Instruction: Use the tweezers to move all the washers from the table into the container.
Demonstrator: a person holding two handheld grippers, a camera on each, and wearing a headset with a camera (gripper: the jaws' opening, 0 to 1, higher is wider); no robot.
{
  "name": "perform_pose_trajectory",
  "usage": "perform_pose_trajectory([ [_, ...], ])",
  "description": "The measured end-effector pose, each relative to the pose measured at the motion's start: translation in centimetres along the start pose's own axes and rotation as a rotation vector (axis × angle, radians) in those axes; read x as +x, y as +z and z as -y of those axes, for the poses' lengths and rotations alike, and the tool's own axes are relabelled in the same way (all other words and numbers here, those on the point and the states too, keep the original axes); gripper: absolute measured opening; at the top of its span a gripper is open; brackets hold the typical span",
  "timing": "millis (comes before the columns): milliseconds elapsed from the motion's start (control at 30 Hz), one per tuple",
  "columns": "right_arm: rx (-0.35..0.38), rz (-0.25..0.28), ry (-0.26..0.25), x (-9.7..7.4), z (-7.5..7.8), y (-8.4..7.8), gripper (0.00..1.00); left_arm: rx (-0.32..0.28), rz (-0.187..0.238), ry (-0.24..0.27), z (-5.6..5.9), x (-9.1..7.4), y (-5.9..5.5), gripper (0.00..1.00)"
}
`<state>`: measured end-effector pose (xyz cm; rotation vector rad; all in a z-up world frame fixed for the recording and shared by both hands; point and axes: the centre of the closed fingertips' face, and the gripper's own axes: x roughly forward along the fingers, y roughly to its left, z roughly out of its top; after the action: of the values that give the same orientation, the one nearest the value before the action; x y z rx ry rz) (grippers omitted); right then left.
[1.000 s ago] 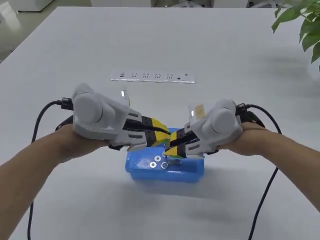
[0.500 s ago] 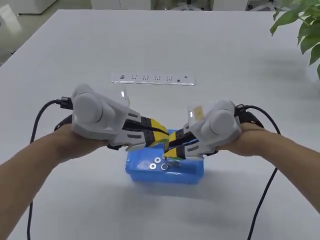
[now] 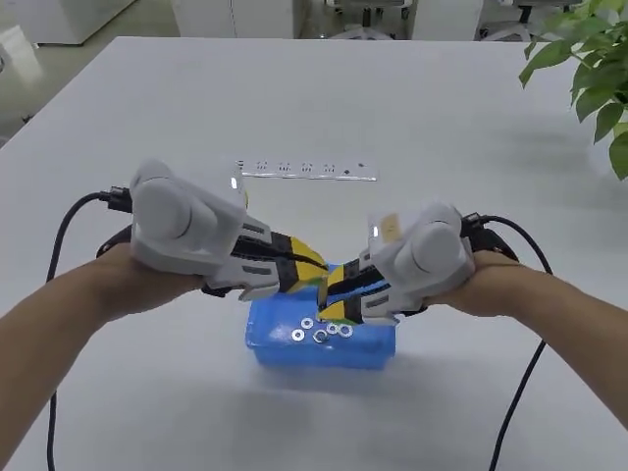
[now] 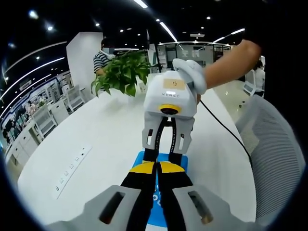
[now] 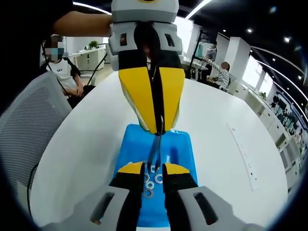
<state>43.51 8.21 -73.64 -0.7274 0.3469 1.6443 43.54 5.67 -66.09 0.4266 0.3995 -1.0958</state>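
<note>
A blue container (image 3: 285,351) sits on the white table (image 3: 314,88) with several washers (image 3: 321,332) inside it. My left gripper (image 3: 316,277) and right gripper (image 3: 330,294) meet tip to tip just above it. In the right gripper view, the left gripper's yellow jaws are shut on thin metal tweezers (image 5: 156,144), which reach down over the container (image 5: 178,149) and washers (image 5: 149,185). The tweezers' free end lies between the right gripper's (image 5: 153,169) jaws, which stand close around it. The left gripper (image 4: 157,167) faces the right gripper's grey body (image 4: 169,96).
A white power strip (image 3: 306,170) lies farther back on the table. Plant leaves (image 3: 589,69) hang over the far right corner. Black cables (image 3: 535,363) trail from both grippers. A seated person (image 5: 60,62) and a mesh chair (image 5: 33,125) are beside the table.
The head camera has shifted, so the container sits a little lower in the picture. Both grippers stay tip to tip over it with the tweezers between them.
</note>
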Motion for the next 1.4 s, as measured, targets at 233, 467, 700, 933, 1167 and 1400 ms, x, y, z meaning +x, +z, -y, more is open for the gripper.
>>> perform_pose_trajectory([
  [233, -0.005, 0.014, -0.011, -0.8, -0.6, 0.9, 0.17, 0.005, 0.015, -0.026, 1.1, -0.8, 1.0, 0.05],
  [467, -0.015, 0.023, -0.018, -1.6, -1.8, 1.5, 0.16, 0.020, 0.032, -0.041, 2.3, -1.6, 2.1, 0.05],
  [700, -0.018, 0.037, -0.030, -2.2, -2.8, 2.3, 0.16, 0.030, 0.043, -0.060, 3.6, -2.1, 2.8, 0.05],
  [933, -0.017, 0.045, -0.023, -2.5, -4.1, 2.6, 0.15, 0.035, 0.050, -0.082, 4.8, -2.4, 3.1, 0.05],
  [1167, -0.016, 0.051, -0.013, -2.6, -5.5, 2.5, 0.12, 0.029, 0.053, -0.102, 5.9, -2.6, 2.9, 0.05],
  [1400, -0.014, 0.036, -0.001, -2.4, -6.6, 1.9, 0.11, 0.017, 0.039, -0.116, 6.9, -2.8, 1.9, 0.05],
])
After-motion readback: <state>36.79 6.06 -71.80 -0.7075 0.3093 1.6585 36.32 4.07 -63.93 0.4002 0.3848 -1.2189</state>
